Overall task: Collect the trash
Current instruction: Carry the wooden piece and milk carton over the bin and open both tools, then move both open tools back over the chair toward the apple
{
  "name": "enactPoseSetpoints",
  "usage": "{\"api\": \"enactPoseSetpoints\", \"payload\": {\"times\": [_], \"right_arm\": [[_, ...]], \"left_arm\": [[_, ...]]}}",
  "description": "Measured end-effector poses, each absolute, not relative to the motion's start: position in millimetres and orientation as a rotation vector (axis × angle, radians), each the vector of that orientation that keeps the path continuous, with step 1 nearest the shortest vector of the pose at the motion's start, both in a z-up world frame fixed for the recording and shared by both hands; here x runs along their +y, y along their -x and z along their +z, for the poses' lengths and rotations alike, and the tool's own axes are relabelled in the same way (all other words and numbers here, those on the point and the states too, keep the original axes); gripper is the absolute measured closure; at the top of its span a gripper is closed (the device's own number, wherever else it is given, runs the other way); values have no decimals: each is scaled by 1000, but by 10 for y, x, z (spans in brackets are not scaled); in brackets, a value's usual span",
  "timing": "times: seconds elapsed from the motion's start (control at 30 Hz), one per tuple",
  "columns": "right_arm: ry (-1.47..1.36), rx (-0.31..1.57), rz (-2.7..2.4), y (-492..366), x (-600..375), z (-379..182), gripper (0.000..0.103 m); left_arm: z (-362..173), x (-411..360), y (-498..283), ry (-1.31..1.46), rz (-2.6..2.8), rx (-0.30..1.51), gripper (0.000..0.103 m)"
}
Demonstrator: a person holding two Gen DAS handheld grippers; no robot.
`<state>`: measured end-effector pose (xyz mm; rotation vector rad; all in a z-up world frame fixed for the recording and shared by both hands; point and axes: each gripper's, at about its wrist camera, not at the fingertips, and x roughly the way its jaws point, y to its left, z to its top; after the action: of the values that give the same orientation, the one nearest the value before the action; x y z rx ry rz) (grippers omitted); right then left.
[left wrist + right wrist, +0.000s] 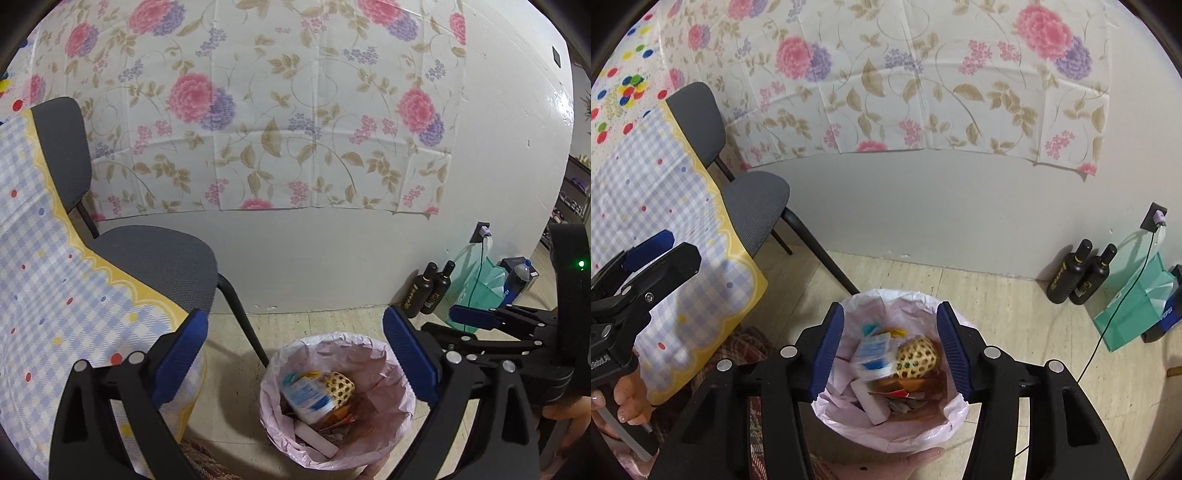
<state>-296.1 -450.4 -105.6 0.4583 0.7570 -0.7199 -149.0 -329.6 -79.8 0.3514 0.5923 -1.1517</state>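
Observation:
A trash bin with a pink liner stands on the floor below both grippers. In it lie a blue-and-white carton, a yellow mesh ball, a white block and orange wrappers. My left gripper is open and empty above the bin; it also shows at the left of the right wrist view. My right gripper is open and empty right over the bin; it also shows at the right of the left wrist view.
A table with a blue checked, yellow-edged cloth is at left, with a grey chair beside it. Two black bottles and a green bag stand by the wall. A cable hangs from the socket.

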Motion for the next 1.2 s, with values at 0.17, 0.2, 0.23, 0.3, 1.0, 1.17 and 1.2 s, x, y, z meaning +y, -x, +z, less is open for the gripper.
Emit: {"api": "enactPoseSetpoints", "payload": {"times": [0.17,0.2,0.23,0.3,1.0,1.17,1.2], "right_arm": [[-430,737,-720,2867,-4454,-958,29],[-420,735,-714,2830,-4447,-934,23],[-410,731,-712,2788,-4433,-906,20],[-384,709,-709,2686,-4381,-816,16],[-220,613,-398,1357,-3555,-98,8],[-177,608,-331,1084,-3279,-48,8],[-169,610,-318,1031,-3222,-45,8]], "left_arm": [[-728,-3150,1390,-337,-1080,562,10],[-702,-3120,1364,-339,-1061,553,8],[-666,-3070,1328,-342,-1034,543,8],[-581,-2956,1247,-332,-984,528,7],[-63,-1451,367,-228,-401,584,7],[-63,-990,301,-202,-279,602,7],[-70,-901,293,-196,-260,606,7]]}}
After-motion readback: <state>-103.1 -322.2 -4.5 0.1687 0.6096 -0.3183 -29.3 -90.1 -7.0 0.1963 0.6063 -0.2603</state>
